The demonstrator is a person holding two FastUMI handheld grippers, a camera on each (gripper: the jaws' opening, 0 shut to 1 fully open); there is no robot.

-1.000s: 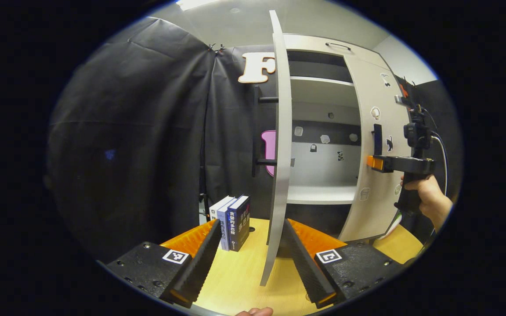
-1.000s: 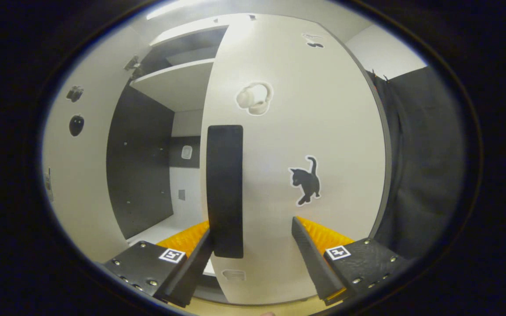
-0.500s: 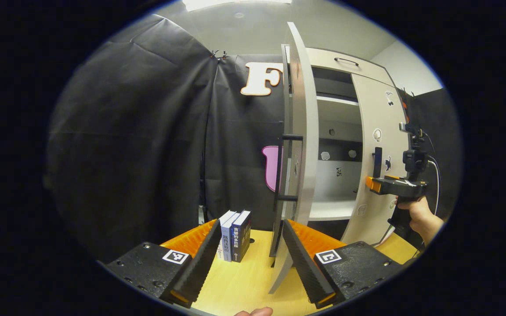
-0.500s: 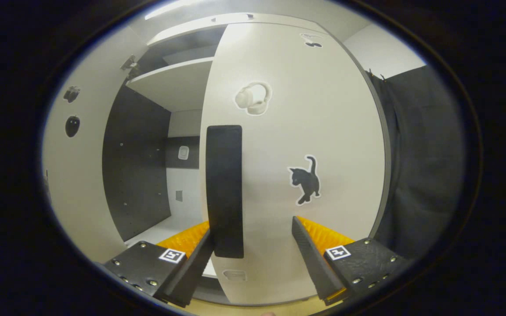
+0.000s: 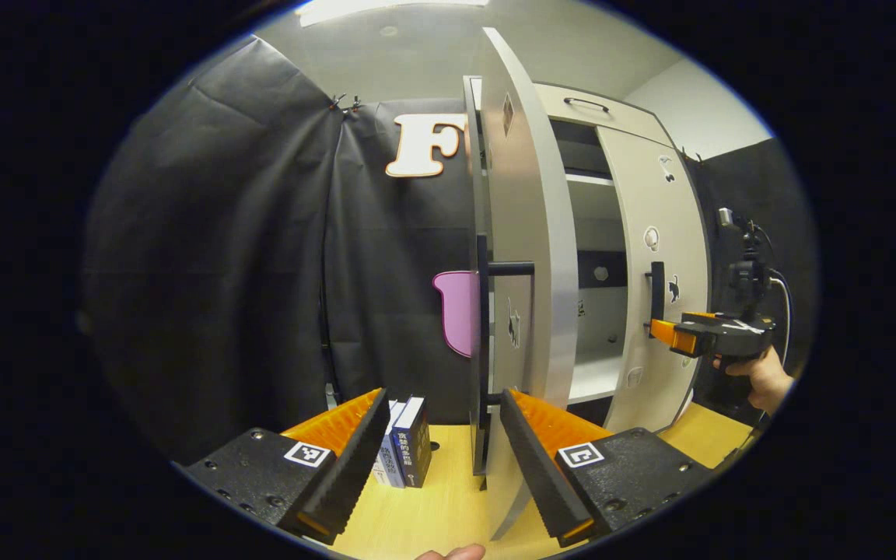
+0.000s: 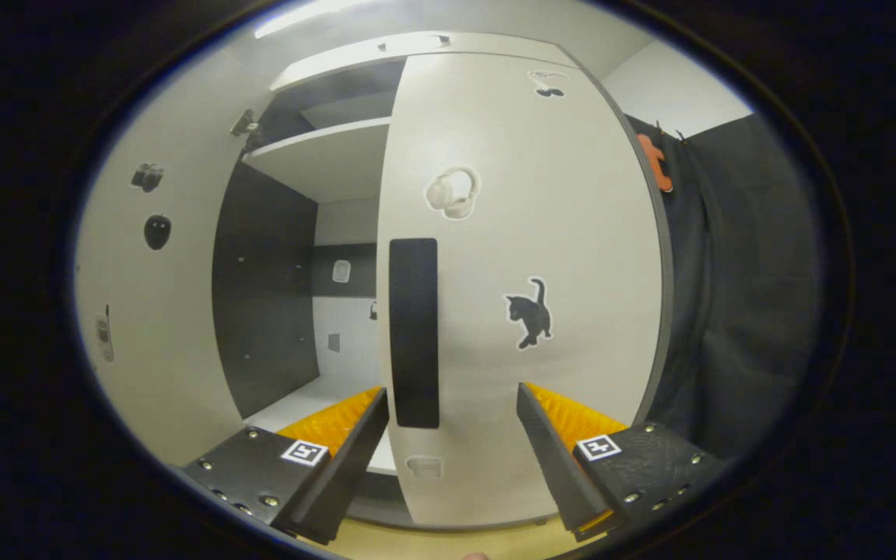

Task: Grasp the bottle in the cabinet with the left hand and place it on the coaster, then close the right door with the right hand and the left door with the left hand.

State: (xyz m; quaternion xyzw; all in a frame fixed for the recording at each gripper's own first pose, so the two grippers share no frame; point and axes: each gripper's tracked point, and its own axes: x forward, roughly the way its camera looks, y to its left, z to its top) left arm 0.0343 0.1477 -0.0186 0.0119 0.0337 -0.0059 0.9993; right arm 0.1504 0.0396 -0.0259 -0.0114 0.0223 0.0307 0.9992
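In the left gripper view the cabinet's left door (image 5: 530, 257) stands half swung, seen nearly edge-on, with its black bar handle (image 5: 484, 342) facing me. My left gripper (image 5: 442, 404) is open just in front of that door's lower part, and its right finger (image 5: 530, 459) is close to the door's edge. The right door (image 6: 565, 233) with a cat sticker is almost flat against the cabinet. My right gripper (image 6: 452, 397) is open a short way in front of it, with the black handle (image 6: 414, 334) in line with the gap between the fingers. Farther off, the right gripper (image 5: 659, 330) is held by a hand (image 5: 763, 377).
A few books (image 5: 405, 443) stand upright on the wooden table (image 5: 432, 513) left of the left door. Inside the cabinet a white shelf (image 6: 323, 155) and a dark side panel (image 6: 261, 295) show through the gap. Black cloth hangs on both sides.
The left door has swung further towards the cabinet and the opening has narrowed. My right gripper has drawn back a little from the right door's handle.
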